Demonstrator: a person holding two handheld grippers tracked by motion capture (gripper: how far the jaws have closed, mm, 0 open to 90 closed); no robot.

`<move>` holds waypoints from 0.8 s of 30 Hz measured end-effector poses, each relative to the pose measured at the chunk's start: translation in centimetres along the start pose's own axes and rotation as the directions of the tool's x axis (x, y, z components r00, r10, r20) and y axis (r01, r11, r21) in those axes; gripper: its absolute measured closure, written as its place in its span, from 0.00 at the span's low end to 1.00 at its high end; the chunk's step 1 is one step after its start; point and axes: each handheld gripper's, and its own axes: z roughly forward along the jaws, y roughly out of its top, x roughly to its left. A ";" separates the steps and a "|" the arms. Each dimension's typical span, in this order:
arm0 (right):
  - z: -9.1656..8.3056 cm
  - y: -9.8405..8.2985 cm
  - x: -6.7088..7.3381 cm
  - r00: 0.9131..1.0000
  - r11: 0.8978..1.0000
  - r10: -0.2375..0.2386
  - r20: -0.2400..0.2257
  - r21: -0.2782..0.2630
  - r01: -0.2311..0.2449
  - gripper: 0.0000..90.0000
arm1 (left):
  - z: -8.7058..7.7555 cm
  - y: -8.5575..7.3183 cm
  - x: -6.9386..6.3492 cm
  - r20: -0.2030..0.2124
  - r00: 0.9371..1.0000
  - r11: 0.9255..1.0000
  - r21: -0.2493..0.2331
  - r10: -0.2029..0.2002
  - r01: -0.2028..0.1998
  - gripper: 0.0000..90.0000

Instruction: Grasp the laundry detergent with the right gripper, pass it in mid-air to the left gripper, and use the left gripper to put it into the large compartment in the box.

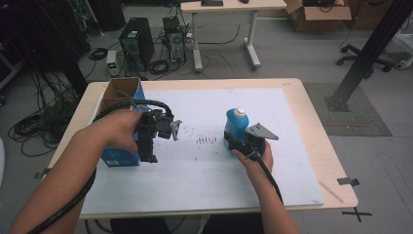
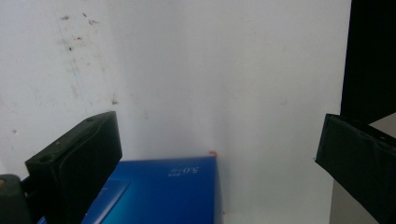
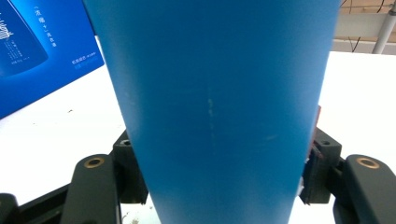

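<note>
From the near edge of the table, the right gripper sits at about five o'clock of the blue bottle, its jaws clamped around the bottle's lower body. The bottle stands upright on the white mat, long axis vertical, white cap up. At nine o'clock, well apart, the left gripper points down beside the blue carton, jaws spread wide and empty.

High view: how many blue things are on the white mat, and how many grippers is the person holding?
Blue bottle with white cap: 1
Blue box with open cardboard top: 1
Grippers: 2, the left gripper over the box and the right gripper with its jaws around the bottle
Total: 4
</note>
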 end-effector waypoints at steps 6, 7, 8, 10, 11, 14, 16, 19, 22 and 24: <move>0.0 -0.1 0.1 0.999 0.999 -0.032 0.025 -0.011 0.032 0.46 | 0.1 0.0 0.0 0.002 1.000 1.000 0.004 -0.002 0.002 0.01; 0.0 -0.2 0.1 0.999 0.999 -0.037 0.027 -0.011 0.038 0.46 | 0.0 0.0 0.1 0.001 1.000 1.000 0.006 -0.002 0.002 0.01; 0.0 -0.2 0.1 0.999 0.999 -0.037 0.027 -0.011 0.038 0.46 | 0.0 0.0 0.1 0.001 1.000 1.000 0.006 -0.002 0.002 0.01; 0.0 -0.1 0.1 0.999 0.999 -0.045 0.029 -0.009 0.045 0.47 | 0.0 0.0 0.1 -0.001 1.000 1.000 0.002 -0.003 0.003 0.01; 0.0 -0.1 0.2 0.998 0.998 -0.056 0.033 -0.010 0.056 0.49 | 0.0 0.2 0.1 -0.001 1.000 1.000 -0.002 -0.001 0.001 0.01; 0.0 -0.1 0.2 0.997 0.997 -0.073 0.030 -0.009 0.073 0.50 | 0.1 0.4 0.2 0.000 1.000 1.000 0.002 0.004 -0.004 0.01; 0.0 -0.1 0.2 0.997 0.997 -0.072 0.027 -0.011 0.073 0.51 | 0.1 0.5 0.2 0.000 1.000 1.000 0.002 0.007 -0.007 0.01; 0.0 0.0 0.1 0.997 0.997 -0.076 0.026 -0.010 0.076 0.52 | 0.0 0.7 0.2 0.000 1.000 1.000 0.000 0.009 -0.009 0.01; 0.0 -0.1 0.2 0.997 0.997 -0.076 0.024 -0.012 0.076 0.52 | -0.1 1.0 0.3 0.000 1.000 1.000 0.008 0.011 -0.011 0.01; -0.1 0.0 0.2 0.998 0.998 -0.065 0.013 -0.020 0.065 0.52 | -0.3 1.1 0.3 -0.002 1.000 1.000 0.007 0.013 -0.013 0.01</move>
